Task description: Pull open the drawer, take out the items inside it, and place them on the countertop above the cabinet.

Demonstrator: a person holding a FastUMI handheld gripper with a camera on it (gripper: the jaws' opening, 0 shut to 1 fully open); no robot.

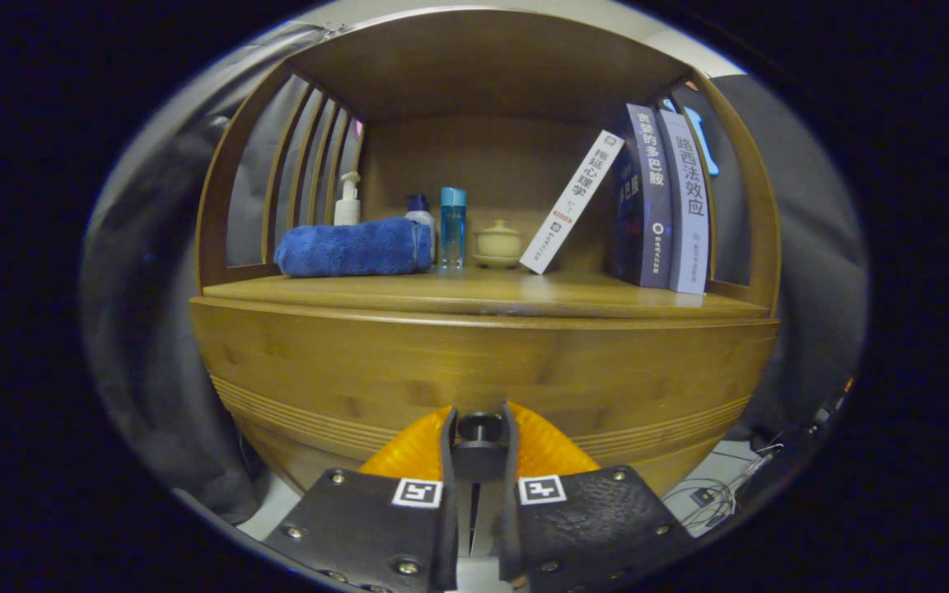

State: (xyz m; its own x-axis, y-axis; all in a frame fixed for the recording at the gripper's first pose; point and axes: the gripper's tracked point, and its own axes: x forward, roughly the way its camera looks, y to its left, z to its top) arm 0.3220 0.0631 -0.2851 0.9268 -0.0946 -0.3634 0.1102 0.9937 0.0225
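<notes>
Hand-held gripper (479, 441) pinching drawer knob (479, 430) on drawer front (474, 371); best pull straight back, level, grip firm, slow.

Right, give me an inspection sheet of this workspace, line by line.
Surface: wooden countertop, bare along its front.
Job's things: drawer front closed; dark knob between the fingers; contents hidden.
Clutter: blue towel, pump bottle, blue bottle, small lidded pot, one leaning book, two upright books, all at the back of the countertop.
Gripper: fingers closed around the knob; firm contact cannot be confirmed.
Cables: loose wires on the floor beside the cabinet.
Surroundings: black cloth wall behind the slatted cabinet.
</notes>
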